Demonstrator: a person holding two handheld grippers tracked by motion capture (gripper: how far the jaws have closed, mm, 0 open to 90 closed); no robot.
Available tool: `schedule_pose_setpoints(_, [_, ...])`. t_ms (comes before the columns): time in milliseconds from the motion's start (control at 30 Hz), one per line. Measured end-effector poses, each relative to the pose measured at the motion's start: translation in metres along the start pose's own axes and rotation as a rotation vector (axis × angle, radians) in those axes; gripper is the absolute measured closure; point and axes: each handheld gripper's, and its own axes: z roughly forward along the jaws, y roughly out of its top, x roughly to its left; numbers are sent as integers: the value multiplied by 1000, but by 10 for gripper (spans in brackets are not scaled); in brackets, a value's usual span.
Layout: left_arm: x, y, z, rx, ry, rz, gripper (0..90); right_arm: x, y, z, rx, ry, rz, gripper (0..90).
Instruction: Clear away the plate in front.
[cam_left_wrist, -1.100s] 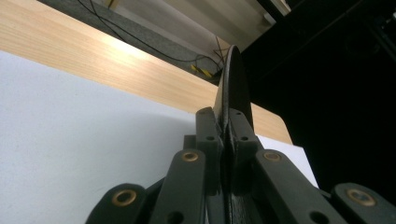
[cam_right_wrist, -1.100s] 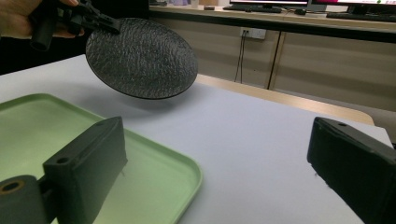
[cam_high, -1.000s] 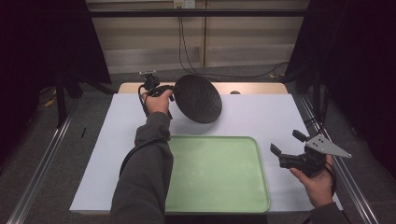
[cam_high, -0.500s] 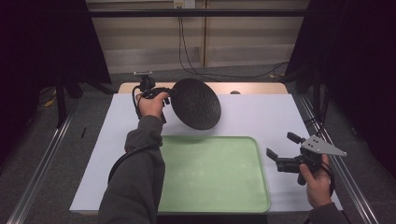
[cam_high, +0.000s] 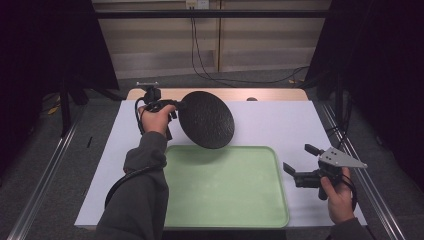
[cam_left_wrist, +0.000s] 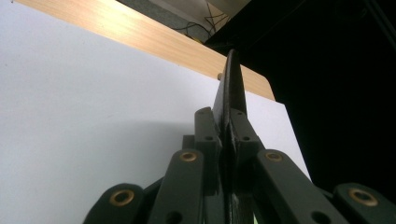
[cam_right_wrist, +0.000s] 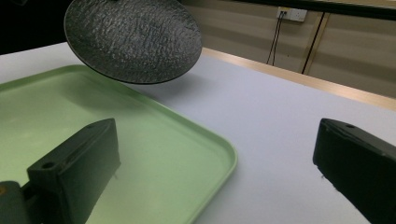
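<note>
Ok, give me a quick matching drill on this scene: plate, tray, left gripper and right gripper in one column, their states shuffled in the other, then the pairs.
Things:
1. black plate
2. green tray
3. left gripper
4. right gripper

States:
A. jaws open, nothing between them, beside the tray
B. held in the air, tilted, over the tray's far edge
C. lying flat on the white table cover
D. jaws shut on the plate's rim

Pairs: 1-B, 2-C, 3-D, 4-A
</note>
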Motion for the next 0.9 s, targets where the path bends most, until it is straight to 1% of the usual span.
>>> schedule_pose_setpoints(67, [0,-1,-2,-8,-7,2,849,0,0,0,0,-2,-2,1])
schedule_pose_setpoints(100, [0,-1,-4,1,-6,-2,849,0,0,0,-6,-5,-7,1])
schedule_pose_setpoints(133, [0,-3,-7,-6,-13,-1,849,0,0,-1,-10,2,-6,1])
schedule_pose_setpoints(167, [0,-3,-8,-7,-14,-6,848,0,0,-1,-16,0,-3,1])
schedule_pose_setpoints(200, [0,-5,-10,-7,-13,-7,848,0,0,-1,-18,11,3,1])
schedule_pose_setpoints(267, [0,-7,-13,-13,-12,-4,848,1,-1,-1,-20,16,7,1])
schedule_pose_setpoints(300, [0,-9,-14,-19,-21,-3,847,1,-1,-1,-15,19,7,0])
schedule_pose_setpoints(367, [-1,-11,-17,-9,-23,-5,848,2,-2,-1,-15,21,6,0])
schedule_pose_setpoints(400, [-1,-12,-18,2,-24,-1,847,2,-1,-2,-16,15,5,0])
schedule_pose_setpoints(433, [-2,-13,-20,8,-33,10,847,1,-1,-2,-19,18,10,0])
schedule_pose_setpoints(533, [-4,-13,-22,14,-32,16,848,2,-1,-3,-19,23,8,0])
schedule_pose_setpoints(567, [-4,-14,-23,15,-38,16,847,2,-1,-3,-19,23,8,0])
schedule_pose_setpoints(633, [-5,-14,-25,19,-38,29,848,2,-1,-3,-25,30,6,0])
schedule_pose_setpoints(667, [-6,-15,-26,23,-42,25,847,2,-1,-3,-26,26,4,0])
schedule_pose_setpoints(700, [-6,-15,-26,27,-43,37,848,3,-1,-3,-26,31,3,0])
schedule_pose_setpoints(767, [-7,-16,-28,37,-48,37,848,3,-1,-3,-26,31,4,0])
schedule_pose_setpoints(800, [-8,-16,-28,34,-51,46,848,2,-1,-3,-27,29,2,0])
schedule_pose_setpoints(867, [-7,-18,-30,35,-56,41,848,2,-1,-4,-31,22,1,0])
schedule_pose_setpoints(900, [-7,-18,-30,37,-59,44,848,2,-1,-5,-30,27,1,0])
